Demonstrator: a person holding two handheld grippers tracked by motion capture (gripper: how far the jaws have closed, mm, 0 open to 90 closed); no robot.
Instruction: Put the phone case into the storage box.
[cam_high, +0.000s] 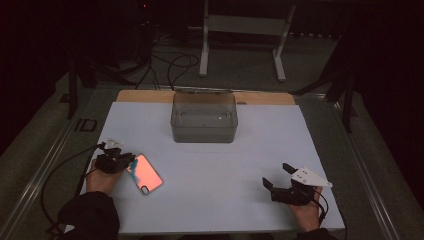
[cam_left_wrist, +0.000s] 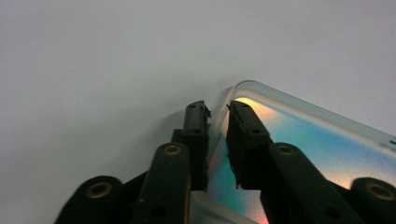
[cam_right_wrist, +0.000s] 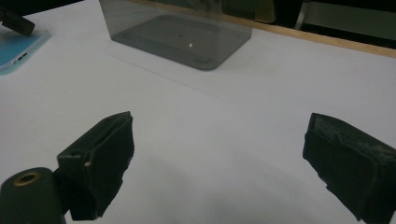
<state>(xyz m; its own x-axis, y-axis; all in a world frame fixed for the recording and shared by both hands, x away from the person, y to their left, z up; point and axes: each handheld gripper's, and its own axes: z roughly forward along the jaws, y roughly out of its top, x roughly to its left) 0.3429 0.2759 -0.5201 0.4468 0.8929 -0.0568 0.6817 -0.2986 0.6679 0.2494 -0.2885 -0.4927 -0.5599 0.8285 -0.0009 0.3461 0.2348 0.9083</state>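
The left gripper (cam_left_wrist: 217, 109) has clamped the near-left edge of the phone (cam_high: 145, 174), which lies flat at the near left of the white table (cam_high: 225, 165), its long axis running toward the near right (the idle right gripper (cam_high: 281, 176) gapes, well apart).

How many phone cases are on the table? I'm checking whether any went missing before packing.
1. The phone case lies at the near left of the white table, its corner edge between the left gripper's closed jaws. The grey bin looks empty.
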